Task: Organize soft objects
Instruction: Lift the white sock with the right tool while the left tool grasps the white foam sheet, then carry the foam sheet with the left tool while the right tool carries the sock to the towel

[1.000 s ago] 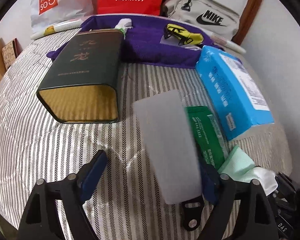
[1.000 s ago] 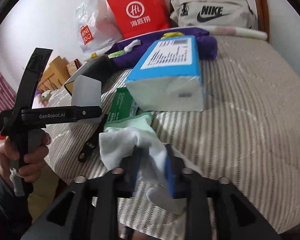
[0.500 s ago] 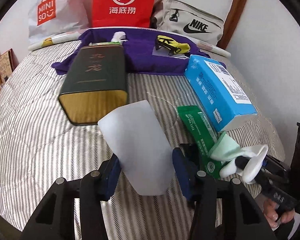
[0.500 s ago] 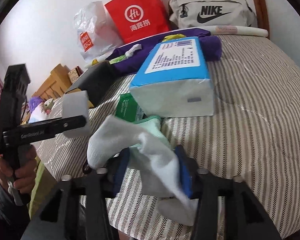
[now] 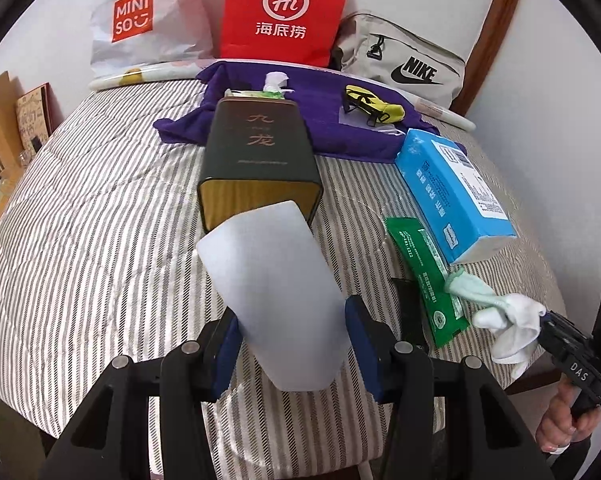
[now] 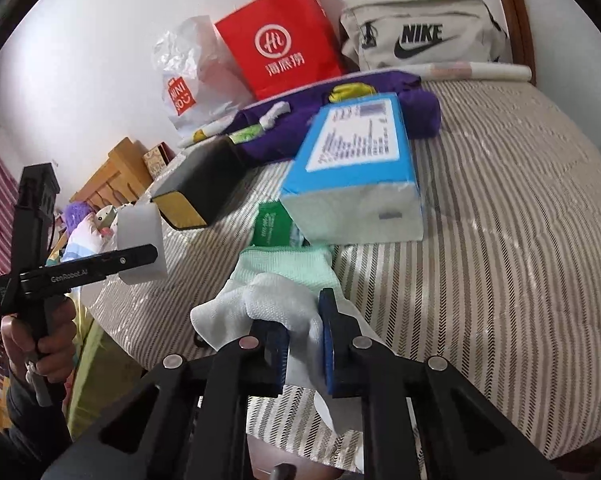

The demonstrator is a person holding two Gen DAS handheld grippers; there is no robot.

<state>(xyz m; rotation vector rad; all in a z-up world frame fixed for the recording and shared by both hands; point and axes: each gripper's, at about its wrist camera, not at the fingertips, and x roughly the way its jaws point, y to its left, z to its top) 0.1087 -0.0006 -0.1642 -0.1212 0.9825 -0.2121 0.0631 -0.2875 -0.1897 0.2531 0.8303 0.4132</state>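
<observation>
Mostly striped bedspread (image 5: 84, 216); white wall (image 6: 100, 20); possibly wooden headboard (image 5: 488, 32).

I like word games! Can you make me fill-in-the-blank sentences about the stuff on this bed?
1. The left tongs hold a ____ foam block.
2. The right tongs pinch a white and mint-green ____.
3. The bag with the Nike logo is ____ in colour.
4. The red bag stands behind a ____ cloth.

Missing words: white; sock; beige; purple
</observation>
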